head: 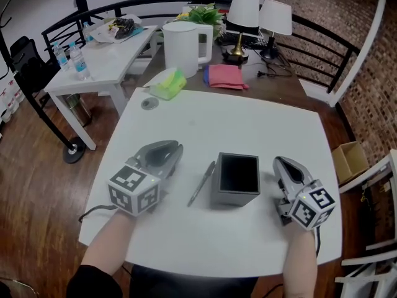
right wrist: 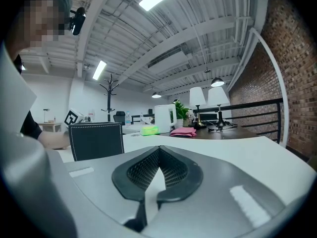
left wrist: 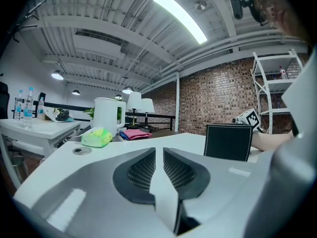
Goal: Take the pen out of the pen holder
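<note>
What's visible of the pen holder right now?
The pen holder is a square, dark, leather-look box with pale stitching at the rim. It stands upright on the white table, open top, nothing visible inside. The pen lies flat beside its left wall; contact unclear. Left gripper and right gripper flank it, untouching.

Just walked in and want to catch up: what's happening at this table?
A person holds a gripper in each hand beside a black holder. The pen lies on the table left of the holder, which looks empty. The fingers of the left gripper stand slightly apart, those of the right gripper together; neither holds anything.
</note>
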Demonstrator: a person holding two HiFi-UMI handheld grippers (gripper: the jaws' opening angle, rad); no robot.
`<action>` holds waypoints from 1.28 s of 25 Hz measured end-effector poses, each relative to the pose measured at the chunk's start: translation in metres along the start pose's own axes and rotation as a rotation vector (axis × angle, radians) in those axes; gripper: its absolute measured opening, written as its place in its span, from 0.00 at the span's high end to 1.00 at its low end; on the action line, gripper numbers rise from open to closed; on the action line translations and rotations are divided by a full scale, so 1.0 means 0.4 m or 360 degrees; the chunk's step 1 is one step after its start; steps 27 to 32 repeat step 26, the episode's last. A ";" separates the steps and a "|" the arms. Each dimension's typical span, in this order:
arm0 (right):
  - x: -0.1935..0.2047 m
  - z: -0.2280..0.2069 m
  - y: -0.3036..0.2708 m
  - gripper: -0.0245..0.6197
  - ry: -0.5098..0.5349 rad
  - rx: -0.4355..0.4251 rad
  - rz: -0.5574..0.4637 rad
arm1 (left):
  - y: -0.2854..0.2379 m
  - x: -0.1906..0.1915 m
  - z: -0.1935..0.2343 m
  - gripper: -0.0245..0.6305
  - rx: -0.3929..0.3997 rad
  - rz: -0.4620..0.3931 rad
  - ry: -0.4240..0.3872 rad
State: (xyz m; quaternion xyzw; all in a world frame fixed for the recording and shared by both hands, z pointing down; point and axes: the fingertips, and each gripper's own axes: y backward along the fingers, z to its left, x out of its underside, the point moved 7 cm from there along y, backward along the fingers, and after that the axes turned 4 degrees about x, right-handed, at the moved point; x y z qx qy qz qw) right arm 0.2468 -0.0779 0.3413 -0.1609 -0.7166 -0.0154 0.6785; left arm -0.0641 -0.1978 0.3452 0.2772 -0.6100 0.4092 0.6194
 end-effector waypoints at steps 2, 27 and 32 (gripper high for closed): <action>0.001 -0.001 0.000 0.94 0.0001 0.0002 0.0001 | 0.000 0.000 0.000 0.89 0.0001 0.0000 0.0000; 0.000 -0.004 0.000 0.94 -0.0002 0.0002 -0.0008 | -0.005 -0.002 -0.004 0.89 0.0050 -0.0002 -0.0009; 0.000 -0.004 0.000 0.94 -0.0002 0.0002 -0.0008 | -0.005 -0.002 -0.004 0.89 0.0050 -0.0002 -0.0009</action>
